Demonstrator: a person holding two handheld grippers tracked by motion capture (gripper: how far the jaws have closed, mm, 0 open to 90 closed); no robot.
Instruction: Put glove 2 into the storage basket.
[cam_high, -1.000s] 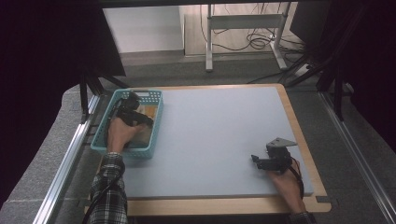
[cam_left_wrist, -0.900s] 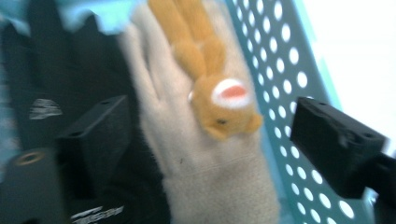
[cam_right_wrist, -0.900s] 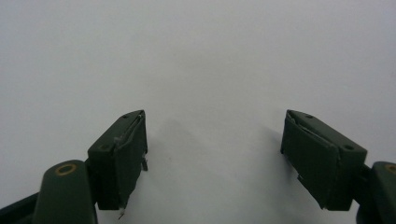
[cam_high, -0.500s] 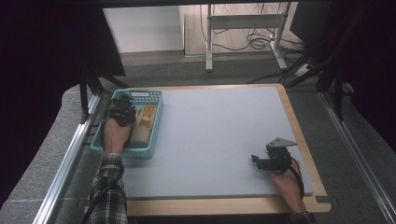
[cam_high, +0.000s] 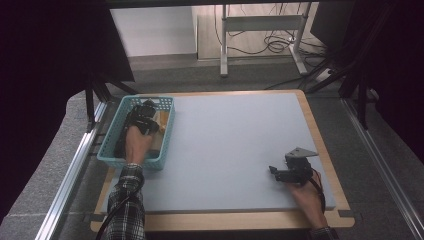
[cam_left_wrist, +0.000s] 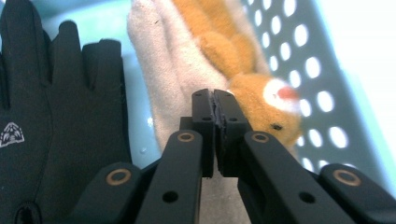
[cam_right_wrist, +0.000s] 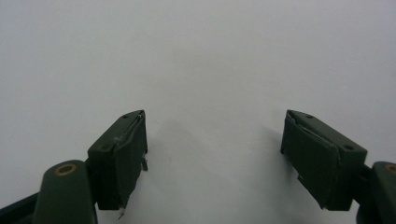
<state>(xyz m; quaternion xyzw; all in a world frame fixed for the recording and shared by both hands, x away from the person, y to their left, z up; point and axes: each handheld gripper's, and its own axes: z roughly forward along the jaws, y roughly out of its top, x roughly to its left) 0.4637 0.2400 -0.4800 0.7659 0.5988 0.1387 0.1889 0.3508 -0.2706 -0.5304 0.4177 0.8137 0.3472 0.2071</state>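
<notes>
Inside the teal basket (cam_high: 111, 159), the left gripper (cam_high: 143, 116) is pressing its jaws together, clenched with nothing visibly pinched, just over the orange plush toy (cam_left_wrist: 243, 70) lying beside a black glove (cam_left_wrist: 56, 112). Well right of the basket, the right gripper (cam_high: 280, 172) is resting released, jaws wide, on the grey mat (cam_high: 235, 135).

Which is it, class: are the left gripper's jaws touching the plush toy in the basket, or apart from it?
Cannot tell. In the left gripper view, the shut left gripper overlaps the plush toy, but neither contact nor a gap shows plainly.
</notes>
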